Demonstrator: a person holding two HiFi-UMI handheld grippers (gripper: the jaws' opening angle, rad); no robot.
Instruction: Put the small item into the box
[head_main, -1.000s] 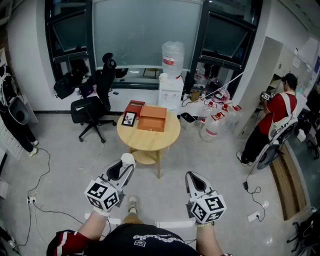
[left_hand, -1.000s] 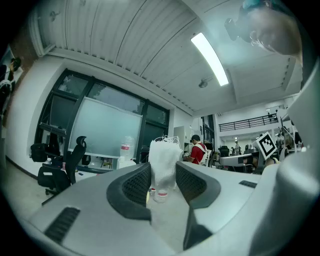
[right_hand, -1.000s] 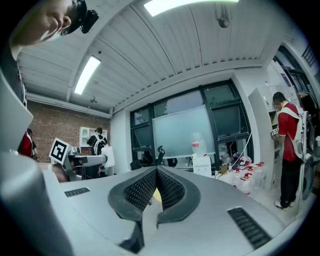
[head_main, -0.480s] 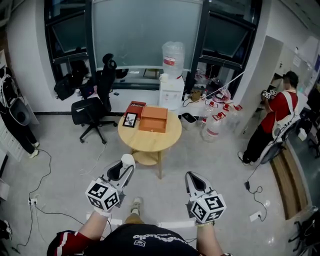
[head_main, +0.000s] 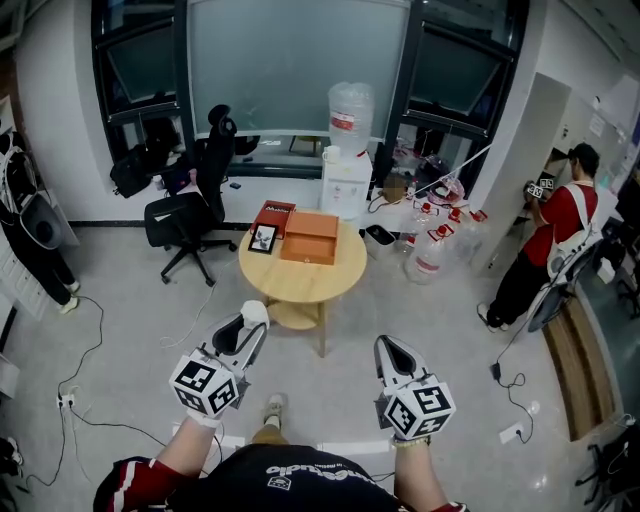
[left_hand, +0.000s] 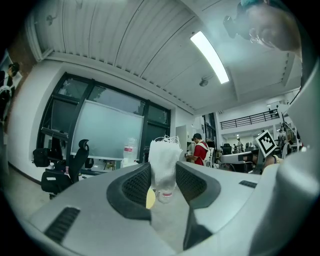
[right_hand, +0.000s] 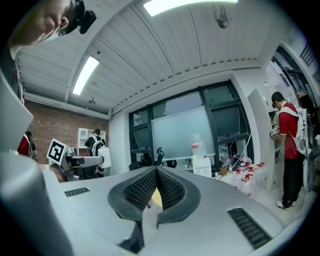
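An orange box (head_main: 308, 237) lies closed on the round wooden table (head_main: 300, 282) ahead, well beyond both grippers. My left gripper (head_main: 250, 322) is held low at the left, shut on a small white item (head_main: 255, 313). In the left gripper view the white item (left_hand: 163, 159) stands upright between the dark pads (left_hand: 136, 185), with frayed threads at its top. My right gripper (head_main: 390, 348) is level with it on the right. In the right gripper view its jaws (right_hand: 155, 171) meet at the tips with nothing between them.
A red flat box (head_main: 271, 216) and a small framed picture (head_main: 263, 237) share the table. A black office chair (head_main: 190, 215) stands left of it, a water dispenser (head_main: 347, 165) behind, several water bottles (head_main: 432, 240) to the right. A person in red (head_main: 548, 240) stands far right. Cables (head_main: 80, 340) trail on the floor.
The table and room have drifted slightly right and nearer in view. Both grippers hold the same pose, and the left one keeps hold of the white item.
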